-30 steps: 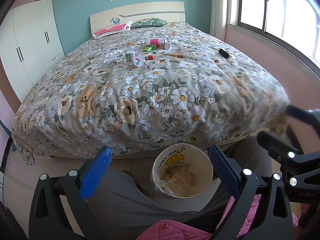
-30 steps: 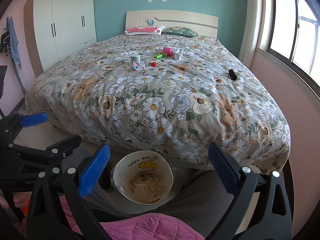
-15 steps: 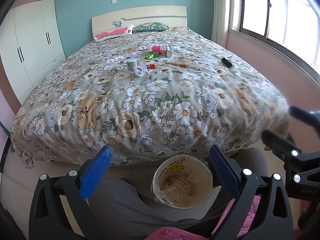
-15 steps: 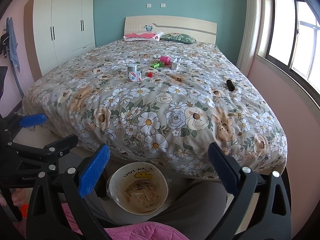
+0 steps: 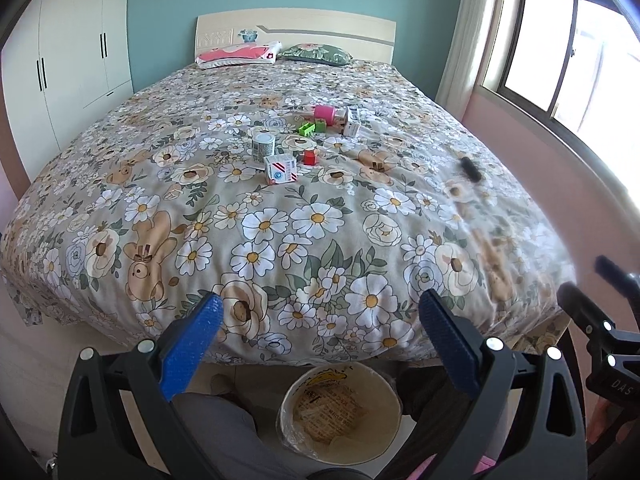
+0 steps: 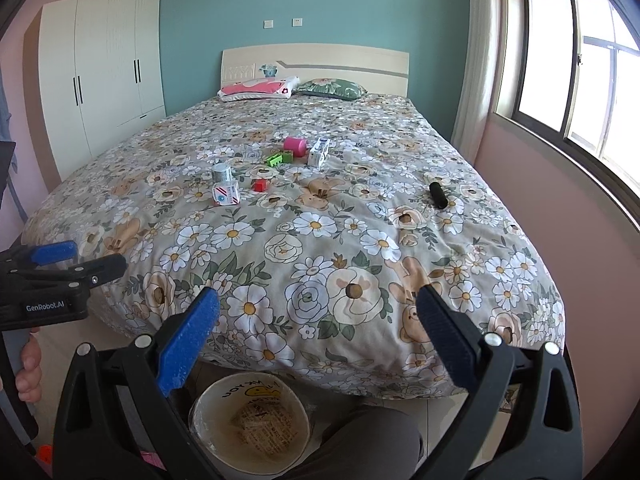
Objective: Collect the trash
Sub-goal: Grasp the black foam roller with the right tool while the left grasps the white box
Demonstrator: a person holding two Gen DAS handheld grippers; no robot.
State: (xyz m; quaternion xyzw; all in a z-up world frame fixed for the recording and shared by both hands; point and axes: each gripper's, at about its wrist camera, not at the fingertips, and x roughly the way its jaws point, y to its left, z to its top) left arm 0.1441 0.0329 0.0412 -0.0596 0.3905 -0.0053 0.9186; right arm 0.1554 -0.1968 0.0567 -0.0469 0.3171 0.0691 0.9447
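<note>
Both grippers hang low at the foot of the bed, and both are wide open with nothing between the blue pads. The left gripper [image 5: 320, 344] has its fingers spread well apart, and right below and between them sits the round cream paper-lined waste bin [image 5: 340, 420] with a yellow smiley print on its rim, crumpled printed wrappers lying in its bottom. The right gripper [image 6: 318, 340] shows the same picture: fingers parted, the same bin [image 6: 250, 424] under them, a shade nearer the left finger.

Out ahead of the fingers, well beyond the tips, the floral bedspread [image 5: 280, 220] carries the litter. Up the middle: a small white box with red stripes [image 5: 281, 171], a squat grey-labelled roll [image 5: 263, 146] just behind it, a little red cube [image 5: 309, 157] just to its right. Farther up, a pink cylinder [image 5: 324, 114], a green block [image 5: 307, 129] and a white carton [image 5: 352, 121] cluster together. Off toward the right finger's side lies a black cylinder [image 6: 438, 195], alone, well apart from the rest.

Grey trouser legs [image 5: 224, 436] flank the bin.
</note>
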